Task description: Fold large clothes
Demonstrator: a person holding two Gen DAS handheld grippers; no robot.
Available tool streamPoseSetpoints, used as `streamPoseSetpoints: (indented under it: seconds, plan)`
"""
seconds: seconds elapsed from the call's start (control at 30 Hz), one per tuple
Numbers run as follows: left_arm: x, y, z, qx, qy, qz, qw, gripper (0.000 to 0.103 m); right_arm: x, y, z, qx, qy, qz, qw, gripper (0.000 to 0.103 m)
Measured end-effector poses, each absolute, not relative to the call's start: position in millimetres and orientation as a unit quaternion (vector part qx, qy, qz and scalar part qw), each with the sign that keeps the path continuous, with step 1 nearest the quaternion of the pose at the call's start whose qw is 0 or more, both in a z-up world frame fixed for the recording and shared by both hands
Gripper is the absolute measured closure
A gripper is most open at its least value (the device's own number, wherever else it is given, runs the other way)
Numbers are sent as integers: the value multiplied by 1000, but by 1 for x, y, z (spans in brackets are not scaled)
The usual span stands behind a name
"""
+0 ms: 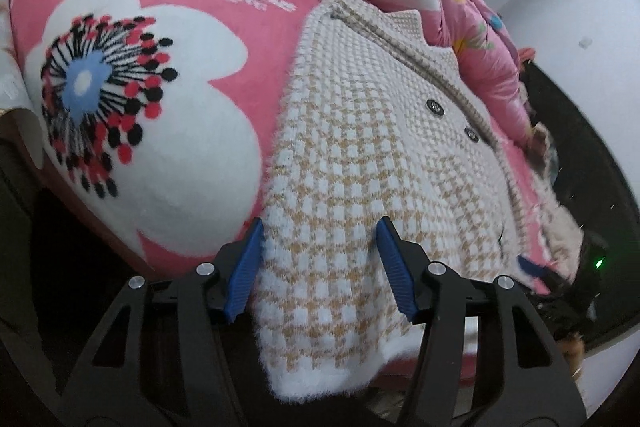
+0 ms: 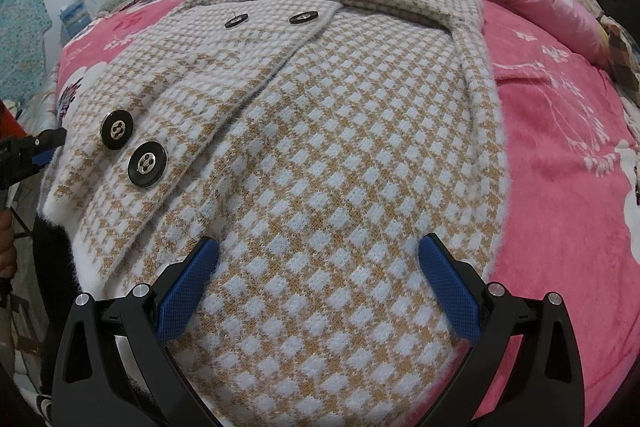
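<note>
Fingers [image 1: 390,255] of the left gripper [image 1: 320,251] pinch the checked coat [image 2: 320,167] hem; right gripper [image 2: 318,267] fingers [image 2: 448,283] spread above it on the pink blanket [image 1: 200,7].

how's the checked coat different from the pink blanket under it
The checked coat is tan and white in small squares with black buttons; the pink blanket is pink with large white flowers. The coat lies on top, overhanging the near edge; the blanket spreads wider beneath. Both look fuzzy.
</note>
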State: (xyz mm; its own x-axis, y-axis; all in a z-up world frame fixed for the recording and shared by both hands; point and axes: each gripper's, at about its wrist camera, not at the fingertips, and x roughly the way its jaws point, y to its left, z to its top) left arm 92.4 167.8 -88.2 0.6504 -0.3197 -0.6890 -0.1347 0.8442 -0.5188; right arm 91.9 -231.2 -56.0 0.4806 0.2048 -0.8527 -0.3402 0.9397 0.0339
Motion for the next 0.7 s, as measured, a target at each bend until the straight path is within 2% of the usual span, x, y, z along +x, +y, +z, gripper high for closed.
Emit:
streamPoseSetpoints:
  seconds: [0.27,0.7]
  plan:
    - [94,166,-90,-271,427,-49,861,65,92,-230,-56,-70,485,159,857,6]
    - [87,146,-93,-204,472,-14,858,65,90,-236,-49,-57,483,166,858,6]
